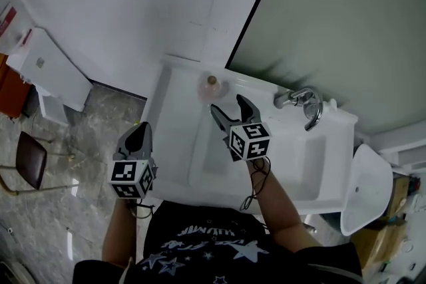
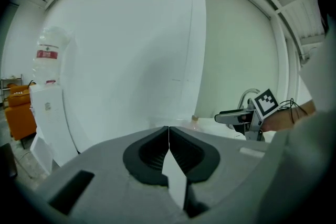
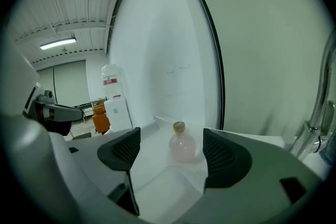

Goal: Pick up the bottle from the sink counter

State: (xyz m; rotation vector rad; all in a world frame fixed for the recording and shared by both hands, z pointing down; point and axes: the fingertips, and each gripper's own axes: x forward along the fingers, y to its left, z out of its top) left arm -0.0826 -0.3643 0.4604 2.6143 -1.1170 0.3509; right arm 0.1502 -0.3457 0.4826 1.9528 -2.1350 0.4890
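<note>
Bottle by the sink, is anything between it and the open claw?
No, nothing visible is in the way. The right claw is open and points at the bottle, which stands upright ahead, with only bare white counter between them.

A plain white wall (image 1: 133, 3) meets a pale green panel (image 1: 346, 23) above a grey marbled floor (image 1: 80, 136) holding a dark brown chair (image 1: 30, 159) and a white boxy cabinet (image 1: 52, 68), under a lit ceiling tube (image 3: 58, 43).

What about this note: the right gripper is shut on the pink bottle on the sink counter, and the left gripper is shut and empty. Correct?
No. The right gripper view shows the right gripper open, fingers apart, with the pink bottle standing untouched on the sink counter ahead of them. The left gripper is shut and empty.
</note>
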